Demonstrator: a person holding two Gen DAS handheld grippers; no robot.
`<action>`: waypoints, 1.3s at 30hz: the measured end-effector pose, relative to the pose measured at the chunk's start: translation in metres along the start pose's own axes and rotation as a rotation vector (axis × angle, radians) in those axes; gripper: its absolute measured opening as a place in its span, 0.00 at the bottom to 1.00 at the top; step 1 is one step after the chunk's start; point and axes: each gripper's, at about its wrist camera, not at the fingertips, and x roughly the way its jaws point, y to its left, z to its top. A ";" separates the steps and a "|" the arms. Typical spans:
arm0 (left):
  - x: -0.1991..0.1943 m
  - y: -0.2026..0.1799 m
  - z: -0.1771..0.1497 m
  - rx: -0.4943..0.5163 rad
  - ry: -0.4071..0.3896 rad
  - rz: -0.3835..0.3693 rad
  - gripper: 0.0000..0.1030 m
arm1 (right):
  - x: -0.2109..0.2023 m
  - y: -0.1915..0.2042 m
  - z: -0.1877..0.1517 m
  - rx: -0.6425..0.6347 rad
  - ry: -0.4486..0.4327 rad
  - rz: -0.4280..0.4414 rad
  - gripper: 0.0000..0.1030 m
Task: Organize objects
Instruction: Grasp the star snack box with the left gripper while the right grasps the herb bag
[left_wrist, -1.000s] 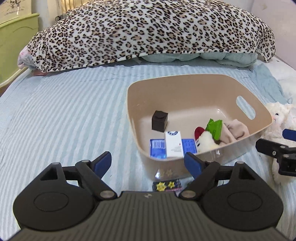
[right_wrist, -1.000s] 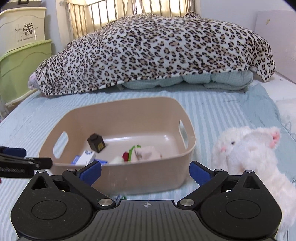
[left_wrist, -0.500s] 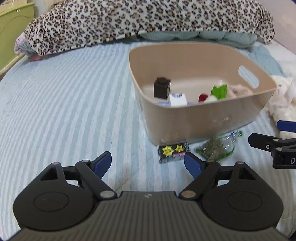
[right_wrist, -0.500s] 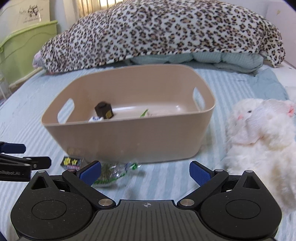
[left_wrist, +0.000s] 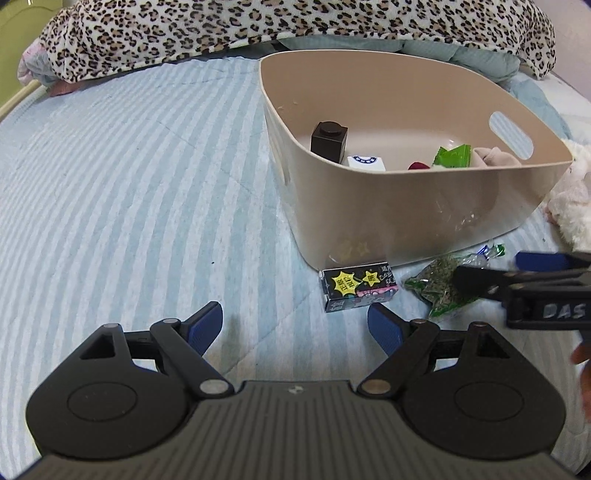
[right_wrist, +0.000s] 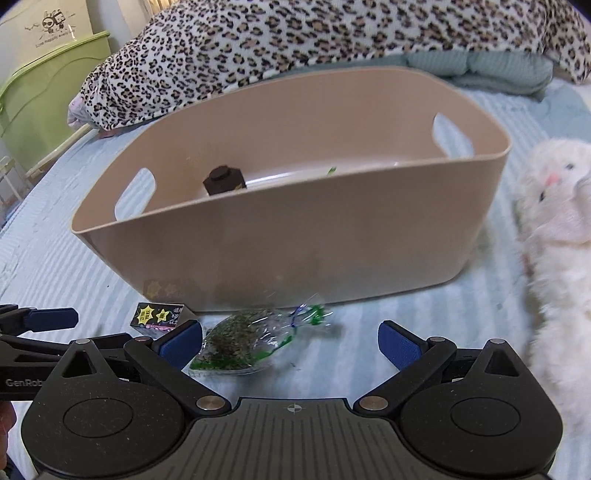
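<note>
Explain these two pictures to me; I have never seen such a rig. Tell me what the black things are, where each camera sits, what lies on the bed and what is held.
There is no robot. A person holds a two-finger gripper in each hand, each carrying a camera that looks along its fingers. One picture comes from the left gripper, the other from the right gripper. Both are open and hold nothing. On the striped bed stands a beige bin with small items inside. In front of it lie a small black box and a clear packet of dried greens. A white plush toy lies beside the bin.
</note>
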 end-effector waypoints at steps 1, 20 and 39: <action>0.001 0.000 0.001 -0.003 0.001 -0.005 0.84 | 0.004 0.000 -0.001 0.013 0.009 0.006 1.00; 0.015 -0.020 0.008 0.009 0.013 -0.090 0.84 | 0.017 -0.009 -0.008 -0.035 0.004 -0.088 0.93; 0.030 -0.018 0.004 -0.041 0.029 -0.067 0.53 | -0.008 -0.013 -0.014 -0.046 -0.055 0.010 0.31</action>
